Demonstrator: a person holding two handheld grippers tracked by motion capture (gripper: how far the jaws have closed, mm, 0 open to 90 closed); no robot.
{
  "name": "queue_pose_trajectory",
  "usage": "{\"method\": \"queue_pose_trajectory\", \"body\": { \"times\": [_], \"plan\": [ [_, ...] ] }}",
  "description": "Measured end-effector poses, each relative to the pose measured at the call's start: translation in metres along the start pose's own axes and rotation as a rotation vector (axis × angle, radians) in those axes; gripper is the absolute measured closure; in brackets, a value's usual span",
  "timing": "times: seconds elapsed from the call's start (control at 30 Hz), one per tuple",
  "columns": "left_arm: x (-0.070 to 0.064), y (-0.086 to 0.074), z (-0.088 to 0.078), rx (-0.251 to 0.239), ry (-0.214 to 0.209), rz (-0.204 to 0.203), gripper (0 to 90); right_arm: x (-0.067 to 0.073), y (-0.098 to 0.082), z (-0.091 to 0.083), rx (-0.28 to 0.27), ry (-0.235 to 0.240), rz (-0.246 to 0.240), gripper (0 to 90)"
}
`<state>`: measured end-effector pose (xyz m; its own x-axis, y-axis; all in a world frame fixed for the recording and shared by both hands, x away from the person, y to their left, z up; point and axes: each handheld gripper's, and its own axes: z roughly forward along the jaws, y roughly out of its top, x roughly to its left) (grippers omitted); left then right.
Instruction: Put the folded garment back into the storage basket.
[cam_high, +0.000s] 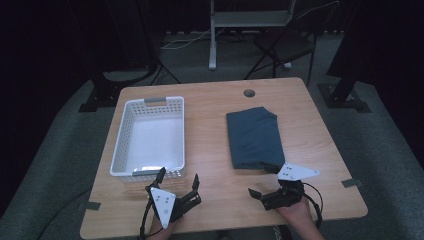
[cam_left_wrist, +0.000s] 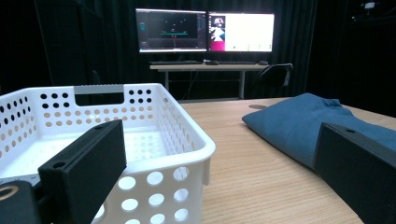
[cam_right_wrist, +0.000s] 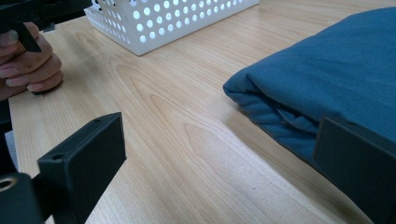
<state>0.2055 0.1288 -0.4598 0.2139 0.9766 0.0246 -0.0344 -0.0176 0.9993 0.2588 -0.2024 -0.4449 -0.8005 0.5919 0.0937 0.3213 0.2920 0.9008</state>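
A white perforated basket stands empty on the left half of the wooden table. A folded blue cloth lies flat to its right. My left gripper rests at the front edge, just before the basket's near wall, jaws wide open and empty. In the left gripper view the basket is ahead on the left and the cloth on the right. My right gripper is open at the cloth's near corner. Its one jaw stands against the cloth's folded edge, and bare table lies between the jaws.
The person's other hand shows beside the basket in the right gripper view. A round cable hole is at the table's far edge. A folding chair and a desk with two monitors stand beyond the table.
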Motion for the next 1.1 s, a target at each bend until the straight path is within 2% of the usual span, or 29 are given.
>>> {"method": "queue_pose_trajectory", "body": {
  "times": [0.17, 0.57, 0.87, 1.1],
  "plan": [
    [0.0, 0.0, 0.0, 0.003, 0.0, 0.001, 4.3, 0.0, 0.004, -0.002, -0.019, 0.015, 0.012, 2.6],
    [0.0, 0.0, 0.0, -0.004, 0.001, -0.001, 4.2, 0.012, 0.022, -0.006, -0.041, 0.049, -0.03, 2.7],
    [0.0, 0.0, 0.0, -0.003, 0.0, -0.001, 4.3, 0.017, 0.035, -0.016, -0.077, 0.04, -0.072, 3.5],
    [0.0, 0.0, 0.0, -0.003, 0.001, -0.001, 4.2, 0.014, 0.049, -0.028, -0.124, 0.02, -0.085, 3.5]
  ]
}}
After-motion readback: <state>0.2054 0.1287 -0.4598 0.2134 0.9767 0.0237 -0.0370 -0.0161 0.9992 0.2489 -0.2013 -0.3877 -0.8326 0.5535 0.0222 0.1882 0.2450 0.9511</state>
